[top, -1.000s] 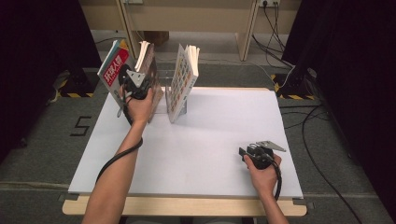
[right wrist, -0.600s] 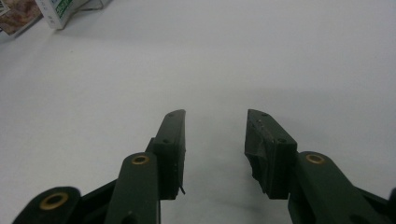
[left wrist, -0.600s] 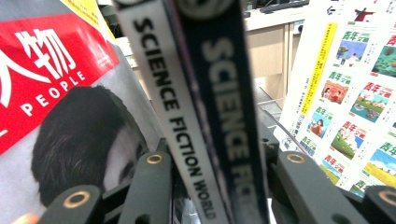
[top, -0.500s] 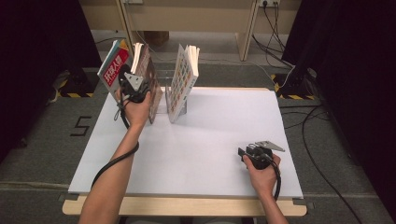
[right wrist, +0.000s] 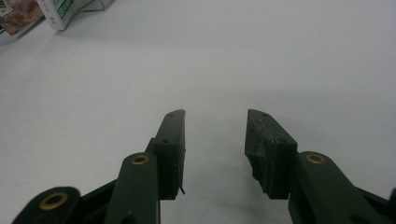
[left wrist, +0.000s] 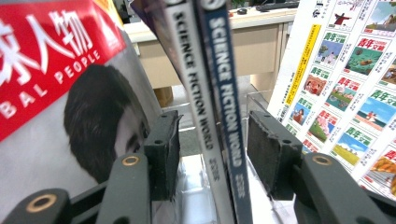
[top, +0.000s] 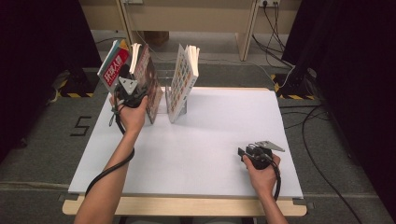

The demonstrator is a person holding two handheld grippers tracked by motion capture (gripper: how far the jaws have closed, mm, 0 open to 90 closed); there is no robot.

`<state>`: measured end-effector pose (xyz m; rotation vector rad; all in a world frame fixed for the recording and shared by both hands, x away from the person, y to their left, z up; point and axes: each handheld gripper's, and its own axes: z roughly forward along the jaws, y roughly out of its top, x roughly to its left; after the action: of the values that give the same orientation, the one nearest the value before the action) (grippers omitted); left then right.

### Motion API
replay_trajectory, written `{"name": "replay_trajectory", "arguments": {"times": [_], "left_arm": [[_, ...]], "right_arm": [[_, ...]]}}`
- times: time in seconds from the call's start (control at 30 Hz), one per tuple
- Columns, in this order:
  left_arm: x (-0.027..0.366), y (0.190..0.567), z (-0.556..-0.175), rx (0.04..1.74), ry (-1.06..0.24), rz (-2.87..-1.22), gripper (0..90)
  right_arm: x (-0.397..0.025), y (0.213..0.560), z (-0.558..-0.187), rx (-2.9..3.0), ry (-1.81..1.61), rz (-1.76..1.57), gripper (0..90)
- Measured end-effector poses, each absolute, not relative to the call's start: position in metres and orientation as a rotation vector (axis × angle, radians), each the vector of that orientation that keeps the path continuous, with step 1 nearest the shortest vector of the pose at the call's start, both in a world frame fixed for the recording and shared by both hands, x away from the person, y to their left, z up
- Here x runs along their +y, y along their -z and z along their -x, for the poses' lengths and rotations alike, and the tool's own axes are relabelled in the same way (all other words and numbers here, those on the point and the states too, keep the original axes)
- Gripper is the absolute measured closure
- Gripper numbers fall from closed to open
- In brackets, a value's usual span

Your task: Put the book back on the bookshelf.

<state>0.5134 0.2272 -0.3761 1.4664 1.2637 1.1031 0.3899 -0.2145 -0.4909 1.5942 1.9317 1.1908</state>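
Observation:
Several magazines stand leaning at the table's back left. Among them are a red-covered one (top: 114,65), a pair of dark Science Fiction World issues (top: 148,81) and a colourful one (top: 183,77). My left gripper (top: 133,77) is raised at the dark pair. In the left gripper view it (left wrist: 212,149) is open, its jaws on either side of the two spines (left wrist: 210,93), with a gap at the left jaw. The red cover (left wrist: 56,70) is to its left and the colourful cover (left wrist: 355,70) to its right. My right gripper (top: 243,151) rests near the front right, open (right wrist: 215,126) over bare white table (right wrist: 140,70).
A clear plastic stand (top: 161,108) props the magazines up. A wooden bench (top: 210,14) and cables (top: 275,28) lie beyond the table's far edge. Dark curtains hang at both sides. The white tabletop (top: 210,130) spreads between my two hands.
My left gripper has edged slightly left at the dark magazines. The right gripper has stayed where it was.

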Motion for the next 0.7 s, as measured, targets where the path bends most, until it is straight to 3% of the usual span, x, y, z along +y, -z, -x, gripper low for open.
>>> {"name": "replay_trajectory", "arguments": {"times": [0.7], "left_arm": [[0.236,0.373,-0.489,1.294,-0.982,-1.476,49.4]], "right_arm": [[-0.213,0.489,-0.389,1.928,-1.193,-1.590,58.4]]}}
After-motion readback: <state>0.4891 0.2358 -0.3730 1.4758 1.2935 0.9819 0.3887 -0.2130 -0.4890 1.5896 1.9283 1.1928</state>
